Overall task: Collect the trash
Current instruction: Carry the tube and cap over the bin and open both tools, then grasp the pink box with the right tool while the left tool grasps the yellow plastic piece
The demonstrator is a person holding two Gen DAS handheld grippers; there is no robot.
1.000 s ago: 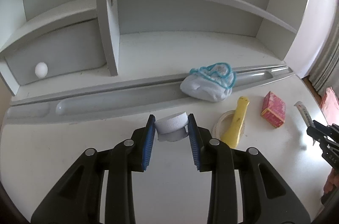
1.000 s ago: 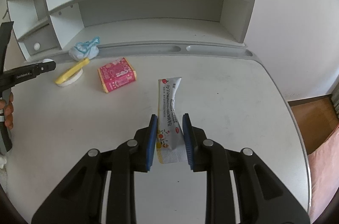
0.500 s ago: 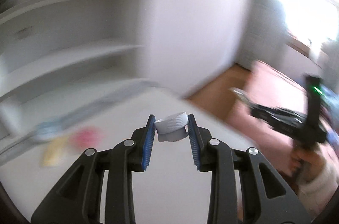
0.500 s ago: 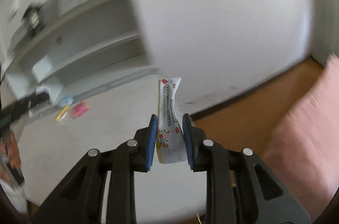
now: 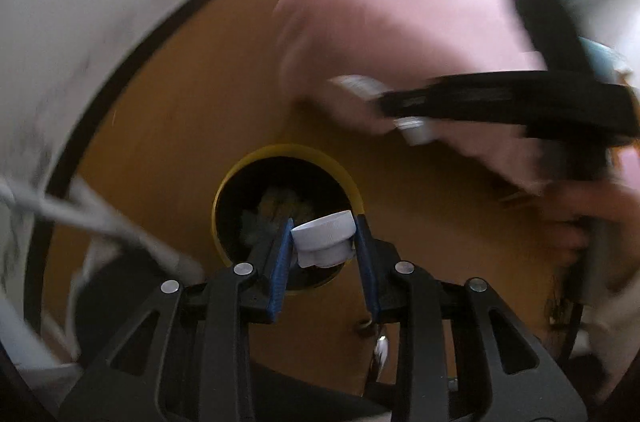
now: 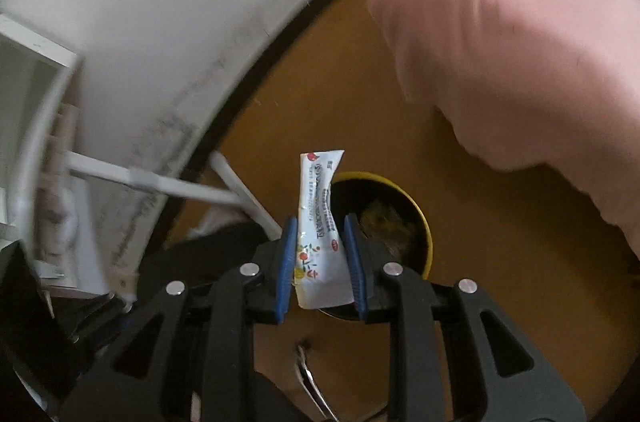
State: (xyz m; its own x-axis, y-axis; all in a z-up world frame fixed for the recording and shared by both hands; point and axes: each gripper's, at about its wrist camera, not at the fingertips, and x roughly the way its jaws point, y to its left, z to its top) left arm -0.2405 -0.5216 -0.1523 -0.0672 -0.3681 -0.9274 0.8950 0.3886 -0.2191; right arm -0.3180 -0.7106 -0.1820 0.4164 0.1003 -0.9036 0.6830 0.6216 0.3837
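Note:
My left gripper (image 5: pixel 323 240) is shut on a white bottle cap (image 5: pixel 324 236) and holds it over a yellow-rimmed trash bin (image 5: pixel 240 166) on the wooden floor. The bin has trash inside. My right gripper (image 6: pixel 320 242) is shut on a white printed sachet (image 6: pixel 318 222) and holds it upright above the same bin (image 6: pixel 420 210). The right gripper also shows blurred in the left wrist view (image 5: pixel 404 114) at the upper right, above the bin.
A pink bedcover (image 6: pixel 520 42) hangs at the right. A white wall (image 6: pixel 160 2) with a dark skirting curves along the left. White desk legs (image 6: pixel 160 182) stand left of the bin. A dark object (image 5: pixel 116 286) lies on the floor beside the bin.
Both grippers have swung away from the white desk and down to the floor. They now hang over the yellow bin, still holding the cap and the sachet.

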